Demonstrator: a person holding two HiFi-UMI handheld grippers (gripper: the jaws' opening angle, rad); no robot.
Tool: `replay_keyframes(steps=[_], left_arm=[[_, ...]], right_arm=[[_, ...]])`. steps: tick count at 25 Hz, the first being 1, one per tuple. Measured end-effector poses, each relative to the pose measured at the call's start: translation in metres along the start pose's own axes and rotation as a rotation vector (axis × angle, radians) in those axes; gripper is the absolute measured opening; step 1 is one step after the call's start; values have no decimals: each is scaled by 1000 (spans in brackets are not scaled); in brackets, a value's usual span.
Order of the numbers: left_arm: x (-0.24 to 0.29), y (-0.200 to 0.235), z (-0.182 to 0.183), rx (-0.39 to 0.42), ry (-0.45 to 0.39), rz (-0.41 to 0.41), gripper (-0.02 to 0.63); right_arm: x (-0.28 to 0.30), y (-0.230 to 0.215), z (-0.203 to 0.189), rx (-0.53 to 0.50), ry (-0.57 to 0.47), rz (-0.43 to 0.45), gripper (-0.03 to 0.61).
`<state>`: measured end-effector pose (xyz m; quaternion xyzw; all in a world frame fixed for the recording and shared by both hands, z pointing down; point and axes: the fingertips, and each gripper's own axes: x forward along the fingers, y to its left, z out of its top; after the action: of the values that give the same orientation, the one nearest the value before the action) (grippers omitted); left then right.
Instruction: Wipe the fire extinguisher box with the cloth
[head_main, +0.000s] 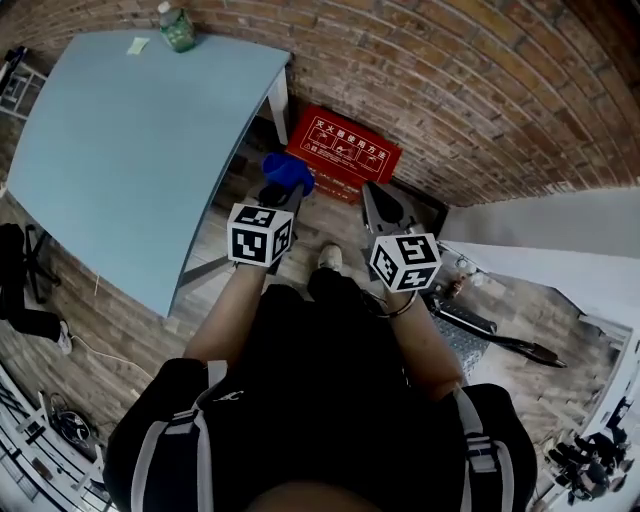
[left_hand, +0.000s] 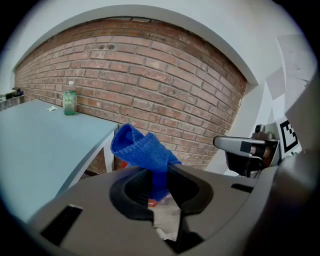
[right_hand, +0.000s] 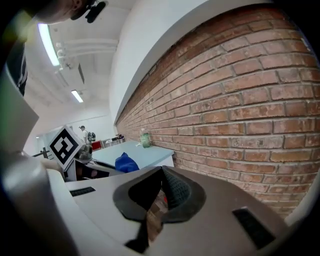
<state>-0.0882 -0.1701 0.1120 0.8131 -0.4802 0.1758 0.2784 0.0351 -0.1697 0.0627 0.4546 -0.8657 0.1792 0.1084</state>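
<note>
Left gripper (left_hand: 160, 180) jaws pinch the blue cloth (left_hand: 140, 147); right gripper (right_hand: 161, 174) jaws are pressed together. The fire extinguisher box (head_main: 343, 150) sits beside the counter (head_main: 130, 150), against the brick wall (head_main: 450, 90).

There is one flat red fire extinguisher box (head_main: 343, 150) with white print on its lid. There is one blue knitted cloth (head_main: 288, 172).

Two grey hand-held grippers are in view, the left gripper (head_main: 283, 192) and the right gripper (head_main: 384, 208). Each bears one white cube with black square markers, two cubes in all.

There is one pale blue table (head_main: 120, 150). Two things are on it: one green-tinted clear plastic bottle with a white cap (head_main: 177, 28) and one small pale slip of paper (head_main: 138, 45).

One light-coloured shoe (head_main: 328, 258) shows. There is one red brick wall (head_main: 450, 90).
</note>
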Motion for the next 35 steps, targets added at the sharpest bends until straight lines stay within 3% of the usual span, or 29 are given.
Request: replay_keyframes(steps=[3,9,15,19,26,35], left_arm=[[38,15,-18,28,8,0,78],[111,63,-104,12,33,14,78],[196,124,-186,38,-35,14,78],[245,155,-225,98,-113,16,78],[275,189,-256,278,-208,78,78],[275,188,-231,375,-235,106,78]], right_arm=[[31,-18,-27,-3,-1,8,15],[81,-34,-114,37,-38,4,15],[136,-52,-204,63,-158,4,15],[163,-69,-264,59,-234,-5,15],[163,-87,-307,58,-325,-66,15],[121,-90,-296,59,-372,-170,15]])
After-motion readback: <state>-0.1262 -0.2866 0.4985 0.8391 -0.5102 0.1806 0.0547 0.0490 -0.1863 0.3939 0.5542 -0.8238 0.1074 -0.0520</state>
